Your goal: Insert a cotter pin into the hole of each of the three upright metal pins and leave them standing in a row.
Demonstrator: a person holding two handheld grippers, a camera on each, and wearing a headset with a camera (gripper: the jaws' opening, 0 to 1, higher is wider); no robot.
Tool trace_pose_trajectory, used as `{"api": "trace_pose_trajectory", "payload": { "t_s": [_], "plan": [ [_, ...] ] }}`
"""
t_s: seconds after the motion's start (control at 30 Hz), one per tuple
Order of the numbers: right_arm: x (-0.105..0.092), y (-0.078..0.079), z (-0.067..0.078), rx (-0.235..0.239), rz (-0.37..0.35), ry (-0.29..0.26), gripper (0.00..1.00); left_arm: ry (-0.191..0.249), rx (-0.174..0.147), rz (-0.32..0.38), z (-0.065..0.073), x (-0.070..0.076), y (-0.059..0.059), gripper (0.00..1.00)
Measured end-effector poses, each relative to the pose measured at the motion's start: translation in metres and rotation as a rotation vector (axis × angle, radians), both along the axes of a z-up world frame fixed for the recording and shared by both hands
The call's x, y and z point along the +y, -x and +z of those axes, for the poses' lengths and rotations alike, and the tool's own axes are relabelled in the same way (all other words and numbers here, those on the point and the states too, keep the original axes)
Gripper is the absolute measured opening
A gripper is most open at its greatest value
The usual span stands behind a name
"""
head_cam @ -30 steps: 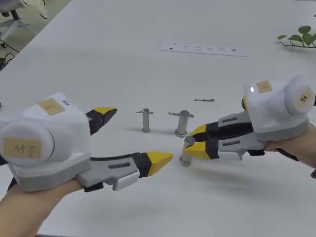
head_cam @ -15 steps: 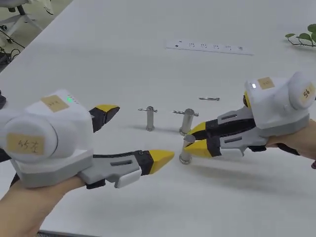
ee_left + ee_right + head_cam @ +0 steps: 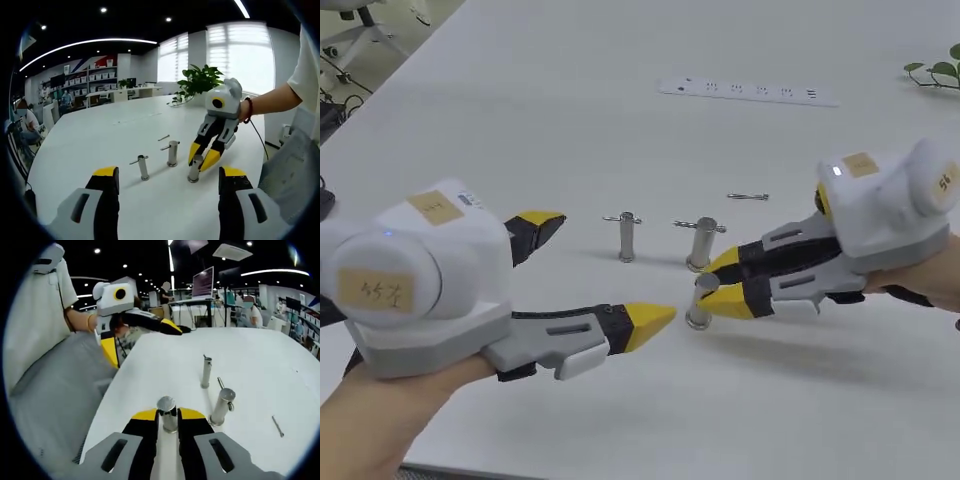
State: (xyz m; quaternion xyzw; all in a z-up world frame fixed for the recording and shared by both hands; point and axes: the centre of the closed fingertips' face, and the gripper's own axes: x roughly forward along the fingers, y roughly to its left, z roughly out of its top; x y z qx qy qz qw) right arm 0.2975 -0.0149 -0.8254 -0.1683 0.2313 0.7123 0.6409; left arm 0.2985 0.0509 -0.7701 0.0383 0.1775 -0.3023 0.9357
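right gripper (image 3: 713, 283) clenched on nearest pin (image 3: 697, 313), pin upright on table (image 3: 570, 120). left gripper (image 3: 612, 267) wide open, empty, hovering just beside it. middle pin (image 3: 700, 247) and left pin (image 3: 627, 240) stand right behind, each w/ cotter through top. loose cotter pin (image 3: 748, 196) flat on table further back

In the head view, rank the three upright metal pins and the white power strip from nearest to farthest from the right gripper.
1. Bare upright steel pin, held between the jaws of the right gripper.
2. Upright steel pin with cotter pin, just behind the first.
3. Second cotter-pinned steel pin, further left.
4. Long white power strip, farthest, at the back.
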Motion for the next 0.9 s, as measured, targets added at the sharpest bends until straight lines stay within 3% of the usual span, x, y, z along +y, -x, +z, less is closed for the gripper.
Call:
{"api": "trace_pose_trajectory", "payload": {
  "t_s": [0.27, 0.5, 0.6, 0.7, 0.77, 0.9],
  "plan": [
    [0.001, 0.004, -0.001, 0.025, -0.021, -0.014, 0.23, 0.0, -0.001, 0.008, 0.0, 0.002, 0.0, 0.81],
    [0.003, 0.0, 0.015, 0.043, -0.075, -0.059, 0.28, -0.001, -0.004, 0.006, 0.001, 0.001, 0.001, 0.81],
    [0.004, 0.0, 0.026, 0.092, -0.112, -0.101, 0.33, 0.001, -0.007, 0.008, 0.002, 0.001, 0.0, 0.81],
    [0.004, 0.002, 0.032, 0.095, -0.115, -0.106, 0.35, 0.002, -0.009, 0.008, 0.002, 0.001, 0.001, 0.81],
    [0.005, 0.003, 0.036, 0.139, -0.134, -0.108, 0.37, 0.002, -0.011, 0.009, 0.003, 0.001, 0.001, 0.81],
    [0.003, 0.0, 0.044, 0.153, -0.158, -0.115, 0.38, 0.005, -0.011, 0.017, 0.003, 0.002, 0.0, 0.81]
  ]
}}
